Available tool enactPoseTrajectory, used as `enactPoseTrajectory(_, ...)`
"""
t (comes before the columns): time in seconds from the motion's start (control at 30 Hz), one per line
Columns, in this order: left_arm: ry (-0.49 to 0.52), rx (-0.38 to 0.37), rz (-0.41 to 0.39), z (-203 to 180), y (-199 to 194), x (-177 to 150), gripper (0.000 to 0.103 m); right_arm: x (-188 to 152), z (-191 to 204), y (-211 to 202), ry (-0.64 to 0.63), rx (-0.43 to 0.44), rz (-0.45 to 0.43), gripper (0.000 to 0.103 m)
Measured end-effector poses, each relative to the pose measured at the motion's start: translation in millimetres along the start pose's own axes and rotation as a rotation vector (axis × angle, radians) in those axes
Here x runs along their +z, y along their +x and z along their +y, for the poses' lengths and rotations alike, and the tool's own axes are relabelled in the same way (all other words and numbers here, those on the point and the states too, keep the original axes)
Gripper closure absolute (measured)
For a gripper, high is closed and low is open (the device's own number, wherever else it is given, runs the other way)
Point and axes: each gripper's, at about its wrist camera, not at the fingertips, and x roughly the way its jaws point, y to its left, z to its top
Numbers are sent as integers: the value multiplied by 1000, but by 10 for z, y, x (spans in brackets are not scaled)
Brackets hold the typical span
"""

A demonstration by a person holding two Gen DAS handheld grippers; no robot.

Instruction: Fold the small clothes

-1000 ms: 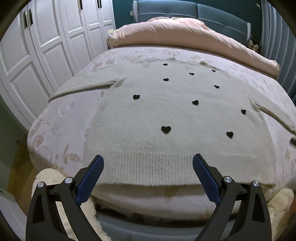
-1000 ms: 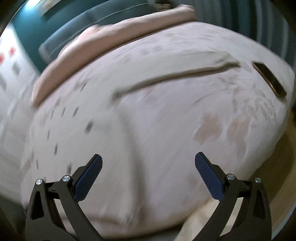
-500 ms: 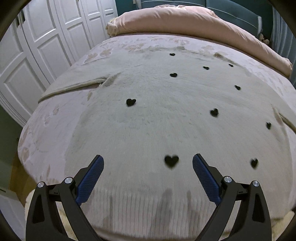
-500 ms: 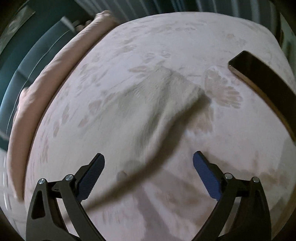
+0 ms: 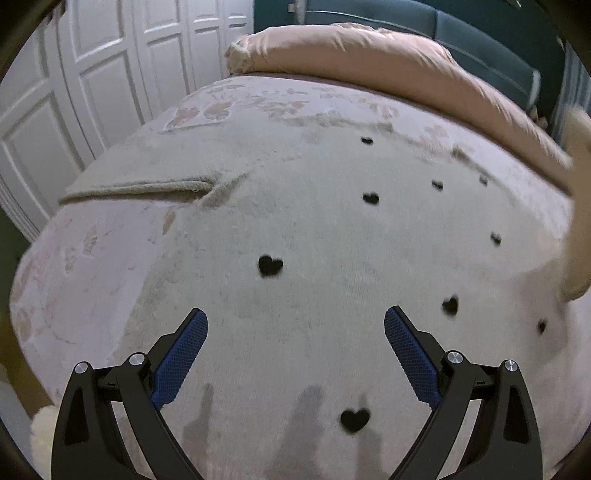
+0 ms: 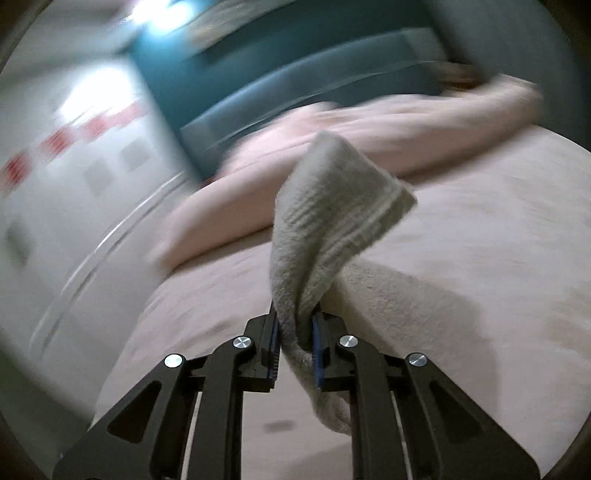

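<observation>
A cream knit sweater [image 5: 314, 236] with small black hearts lies spread flat on the bed. Its left sleeve [image 5: 147, 184] stretches out toward the wardrobe side. My left gripper [image 5: 295, 332] is open and empty, hovering just above the sweater's body. My right gripper [image 6: 294, 332] is shut on the ribbed cuff of the right sleeve [image 6: 332, 206] and holds it lifted off the bed. The lifted sleeve also shows blurred at the right edge of the left wrist view [image 5: 576, 206].
A pink floral bedspread [image 5: 74, 258] covers the bed. A rolled pink duvet [image 5: 369, 62] lies along the teal headboard [image 5: 480, 33]. White wardrobe doors [image 5: 74, 92] stand at the left. The right wrist view is motion-blurred.
My right gripper has closed on the right sleeve's cuff and lifted it, swinging toward the headboard. My left gripper moved forward over the sweater's body, staying open.
</observation>
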Motion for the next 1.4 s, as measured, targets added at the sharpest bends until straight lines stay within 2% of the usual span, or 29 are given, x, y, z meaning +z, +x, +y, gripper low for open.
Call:
enactPoseTrajectory(0.07, -38, -28, -12, 46, -21, 73, 8, -310, 619, 372, -101, 61, 90, 82)
enactPoseTrajectory(0.1, -56, -46, -16, 74, -27, 116, 8, -562, 943, 617, -164, 67, 153, 69)
enactPoseTrajectory(0.13, -66, -58, -16, 91, -18, 152, 8, -771, 1137, 793, -209, 60, 200, 64)
enactPoseTrajectory(0.2, -85, -94, -1, 145, 27, 231, 8, -1183, 1388, 1019, -264, 41, 281, 64)
enactPoseTrajectory(0.27, -113, -131, 15, 210, 94, 308, 8, -1430, 1379, 970, -253, 24, 316, 63)
enactPoseTrajectory(0.37, -183, -206, 40, 322, 262, 434, 8, -1562, 1009, 660, -151, -2, 311, 48)
enactPoseTrajectory(0.43, -239, -252, 70, 368, 439, 530, 8, -1668, 702, 396, -71, -25, 304, 46)
enactPoseTrajectory(0.5, -300, -292, 95, 386, 621, 621, 8, -1682, 331, 189, 7, -90, 296, 46)
enactPoseTrajectory(0.6, -376, -310, 108, 384, 873, 748, 8, -1657, -211, -27, 152, -131, 278, 44)
enactPoseTrajectory(0.7, -424, -317, 126, 366, 1028, 849, 9, -1570, -568, -16, 276, -134, 257, 42)
enactPoseTrajectory(0.73, -434, -307, 131, 358, 1068, 888, 10, -1522, -627, 45, 302, -140, 247, 40)
enactPoseTrajectory(0.8, -451, -287, 134, 326, 1112, 992, 21, -1439, -751, 171, 348, -144, 240, 38)
enactPoseTrajectory(0.83, -445, -288, 126, 295, 1128, 1053, 41, -1403, -782, 260, 361, -150, 241, 40)
enactPoseTrajectory(0.87, -418, -305, 118, 232, 1138, 1150, 72, -1370, -812, 347, 369, -154, 241, 48)
enactPoseTrajectory(0.9, -394, -344, 111, 207, 1131, 1222, 89, -1309, -849, 418, 374, -154, 239, 72)
enactPoseTrajectory(0.93, -373, -372, 101, 158, 1112, 1301, 98, -1251, -863, 439, 379, -148, 224, 96)
enactPoseTrajectory(0.97, -359, -384, 75, 113, 1055, 1389, 99, -1113, -845, 366, 386, -116, 161, 96)
enactPoseTrajectory(1.0, -342, -399, 16, 71, 934, 1490, 99, -1034, -806, 243, 382, -81, 90, 96)
enactPoseTrajectory(1.07, -279, -435, -150, -36, 574, 1673, 99, -882, -723, -36, 351, -29, -53, 96)
enactPoseTrajectory(1.1, -264, -447, -198, -62, 467, 1696, 99, -880, -726, -175, 332, -19, -125, 97)
enactPoseTrajectory(1.13, -257, -449, -224, -74, 423, 1700, 98, -923, -771, -200, 325, -46, -143, 96)
enactPoseTrajectory(1.17, -241, -427, -215, -95, 471, 1645, 97, -1009, -868, -135, 325, -99, -109, 96)
enactPoseTrajectory(1.23, -201, -372, -114, -160, 790, 1507, 96, -1349, -1224, 256, 379, -256, 127, 97)
enactPoseTrajectory(1.27, -183, -325, -49, -173, 1000, 1385, 97, -1499, -1331, 326, 409, -249, 177, 99)
enactPoseTrajectory(1.3, -165, -275, 11, -181, 1223, 1246, 97, -1518, -1334, 247, 425, -209, 143, 98)
enactPoseTrajectory(1.33, -162, -249, 29, -172, 1331, 1152, 97, -1503, -1321, 162, 430, -197, 130, 95)
enactPoseTrajectory(1.4, -174, -263, -26, -123, 1351, 1024, 90, -1467, -1262, 7, 419, -230, 136, 93)
